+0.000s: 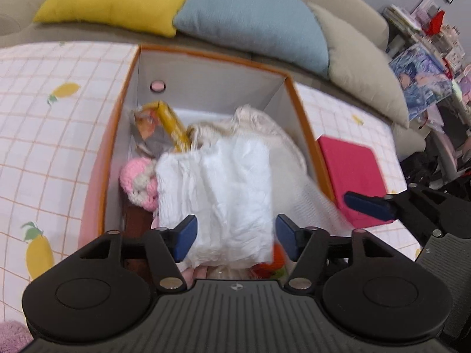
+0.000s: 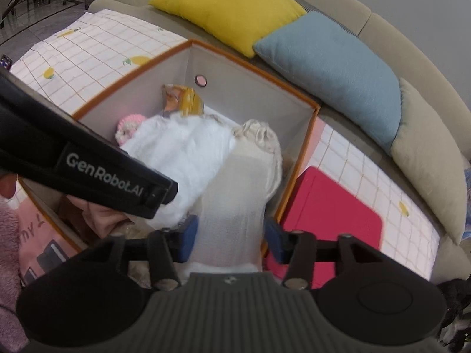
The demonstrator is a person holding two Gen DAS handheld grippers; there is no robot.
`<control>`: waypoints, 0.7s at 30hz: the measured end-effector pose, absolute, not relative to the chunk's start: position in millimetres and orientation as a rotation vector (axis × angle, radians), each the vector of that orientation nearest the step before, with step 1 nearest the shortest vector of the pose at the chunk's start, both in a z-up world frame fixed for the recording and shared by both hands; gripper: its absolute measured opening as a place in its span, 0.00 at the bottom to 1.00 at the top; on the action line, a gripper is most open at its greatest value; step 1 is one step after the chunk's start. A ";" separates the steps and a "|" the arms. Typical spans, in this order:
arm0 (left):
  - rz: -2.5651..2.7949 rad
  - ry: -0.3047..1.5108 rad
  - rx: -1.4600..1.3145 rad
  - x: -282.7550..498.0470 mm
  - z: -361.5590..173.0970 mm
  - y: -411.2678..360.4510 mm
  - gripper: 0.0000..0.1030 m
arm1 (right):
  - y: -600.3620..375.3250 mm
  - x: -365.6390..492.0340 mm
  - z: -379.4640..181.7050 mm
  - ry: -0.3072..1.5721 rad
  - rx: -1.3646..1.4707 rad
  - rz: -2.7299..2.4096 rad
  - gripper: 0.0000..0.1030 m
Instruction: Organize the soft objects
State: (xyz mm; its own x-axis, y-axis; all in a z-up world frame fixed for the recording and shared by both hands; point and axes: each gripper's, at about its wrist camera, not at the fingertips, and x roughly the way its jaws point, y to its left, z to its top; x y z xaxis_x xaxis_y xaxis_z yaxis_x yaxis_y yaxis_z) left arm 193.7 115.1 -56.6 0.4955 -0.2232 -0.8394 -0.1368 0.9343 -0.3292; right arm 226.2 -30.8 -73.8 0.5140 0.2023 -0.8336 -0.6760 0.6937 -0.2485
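Observation:
An orange-rimmed box [image 1: 212, 79] with white walls stands on the checked sheet. Over its near side my left gripper [image 1: 236, 239] is open, and a crinkled white cloth [image 1: 217, 182] lies between the blue pads with a gap at the right pad. My right gripper [image 2: 231, 236] is also open over the box [image 2: 250, 94], with a cream mesh cloth [image 2: 235, 200] running loosely between its pads. That cloth drapes over a cream drawstring bag [image 2: 259, 135]. A pink crocheted piece [image 1: 138, 179] and a yellow snack packet [image 1: 164, 123] lie deeper in the box.
A red flat cushion [image 1: 350, 173] lies right of the box. Yellow [image 2: 229, 8], blue [image 2: 329, 76] and beige [image 2: 429, 153] pillows lean on the sofa behind. A pink fluffy item [image 2: 8, 235] is at the lower left. Cluttered shelves [image 1: 426, 44] stand far right.

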 end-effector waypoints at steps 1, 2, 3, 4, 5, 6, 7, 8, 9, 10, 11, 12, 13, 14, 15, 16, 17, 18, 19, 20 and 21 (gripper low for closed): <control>-0.049 1.046 -0.388 191.7 -51.6 115.1 0.75 | -33.0 225.2 -68.3 0.872 -0.610 0.562 0.64; -0.046 1.035 -0.395 189.6 -45.7 114.8 0.75 | -36.0 224.5 -63.0 0.868 -0.605 0.555 0.67; -0.047 1.017 -0.400 186.6 -39.9 113.9 0.75 | -40.2 223.9 -56.7 0.867 -0.595 0.545 0.68; -0.049 0.995 -0.400 183.8 -33.9 112.4 0.75 | -45.1 223.0 -50.8 0.864 -0.582 0.536 0.68; -0.052 0.970 -0.396 180.9 -27.1 110.7 0.75 | -51.4 221.4 -44.6 0.857 -0.566 0.525 0.69; -0.057 0.944 -0.391 178.3 -20.4 108.0 0.75 | -57.2 221.0 -37.6 0.846 -0.546 0.513 0.70; -0.069 0.913 -0.385 175.0 -13.9 105.2 0.75 | -63.7 220.1 -30.9 0.831 -0.525 0.498 0.73; -0.087 0.874 -0.376 171.2 -6.6 102.0 0.75 | -69.8 218.4 -24.5 0.814 -0.503 0.481 0.74; -0.103 0.832 -0.364 167.1 1.4 97.9 0.75 | -77.8 216.9 -17.1 0.796 -0.476 0.462 0.74; -0.116 0.792 -0.347 164.5 9.4 92.9 0.75 | -85.6 215.5 -10.8 0.779 -0.448 0.442 0.74; -0.125 0.751 -0.332 160.7 17.1 87.6 0.75 | -94.0 213.7 -4.4 0.760 -0.417 0.420 0.74; -0.132 0.710 -0.320 157.2 24.6 82.8 0.75 | -102.9 212.3 1.7 0.739 -0.380 0.402 0.75; -0.138 0.669 -0.304 152.8 32.2 77.9 0.75 | -112.3 210.3 6.9 0.721 -0.338 0.385 0.76; -0.139 0.631 -0.290 148.8 38.8 73.0 0.75 | -121.4 207.3 11.8 0.706 -0.300 0.366 0.81; -0.137 0.590 -0.274 144.4 45.5 67.8 0.75 | -130.9 204.5 16.1 0.693 -0.263 0.349 0.83; -0.135 0.555 -0.260 140.8 50.4 63.0 0.75 | -139.9 201.3 19.3 0.683 -0.232 0.334 0.85; -0.135 0.516 -0.245 136.9 55.6 58.1 0.75 | -148.5 197.9 21.9 0.676 -0.207 0.317 0.85; -0.135 0.487 -0.230 133.5 59.4 53.6 0.75 | -156.0 194.9 24.2 0.671 -0.188 0.300 0.86; -0.131 0.461 -0.220 130.6 63.4 49.5 0.75 | -162.8 191.0 25.7 0.664 -0.172 0.280 0.86; -0.124 0.443 -0.215 127.7 65.6 45.7 0.75 | -169.1 186.7 26.8 0.654 -0.155 0.258 0.86; -0.110 0.435 -0.210 126.1 67.2 41.4 0.76 | -176.7 182.7 27.7 0.646 -0.134 0.237 0.87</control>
